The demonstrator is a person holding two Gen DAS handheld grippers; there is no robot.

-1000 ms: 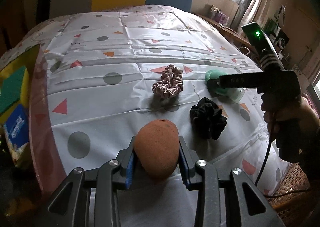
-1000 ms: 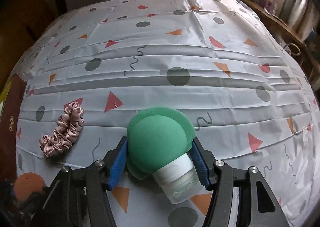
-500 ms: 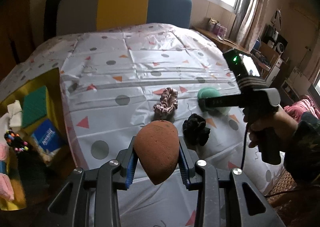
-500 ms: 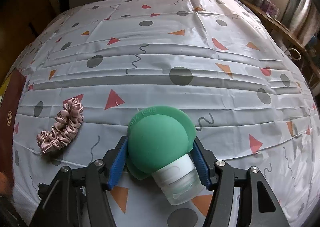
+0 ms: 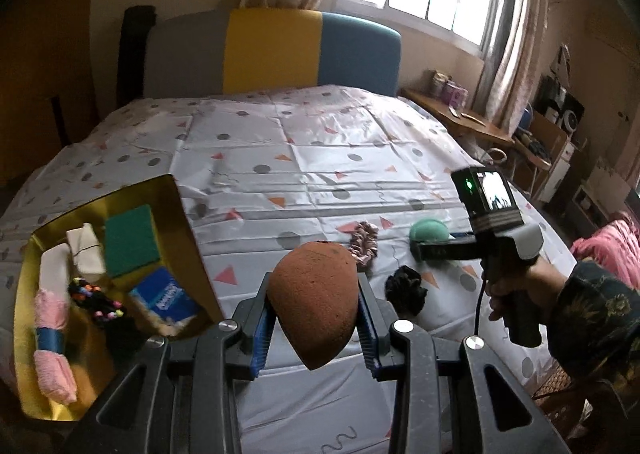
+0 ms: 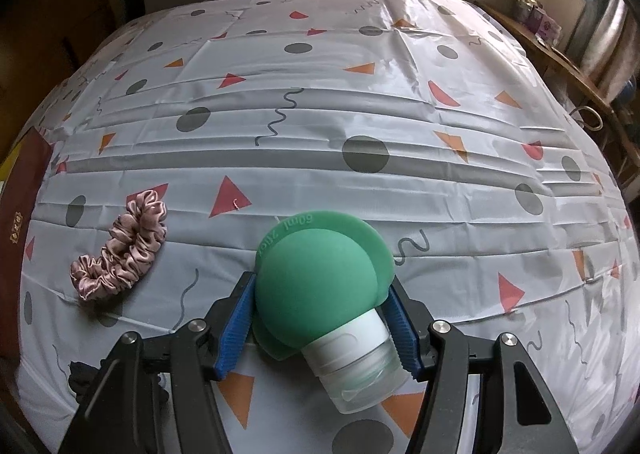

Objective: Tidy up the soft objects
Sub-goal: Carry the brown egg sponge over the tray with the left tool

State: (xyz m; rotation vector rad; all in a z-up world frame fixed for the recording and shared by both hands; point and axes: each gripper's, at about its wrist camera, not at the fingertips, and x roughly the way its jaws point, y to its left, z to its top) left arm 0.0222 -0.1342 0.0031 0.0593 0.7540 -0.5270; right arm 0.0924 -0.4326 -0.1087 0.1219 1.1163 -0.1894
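My left gripper (image 5: 314,318) is shut on a brown egg-shaped sponge (image 5: 312,290), held up above the near part of the bed. To its left lies an open gold box (image 5: 188,238). My right gripper (image 6: 320,294) is down on the bedsheet, its blue pads pressed on a green squeeze bottle (image 6: 316,286) with a white cap; the left wrist view shows this bottle (image 5: 430,230) at the right. A pink satin scrunchie (image 6: 120,254) lies left of the bottle, and a black scrunchie (image 5: 404,288) sits nearer me.
The gold box holds a green sponge (image 5: 128,240), a blue packet (image 5: 164,294), a rolled pink towel (image 5: 52,334) and beaded hair ties (image 5: 94,296). A person's hand (image 5: 508,290) grips the right handle. A padded headboard (image 5: 272,50) stands at the far end, a wooden side table (image 5: 460,118) at the right.
My left gripper has risen with the brown sponge and now looks more level, bringing the gold box fully into view. The right gripper and green bottle have stayed put.
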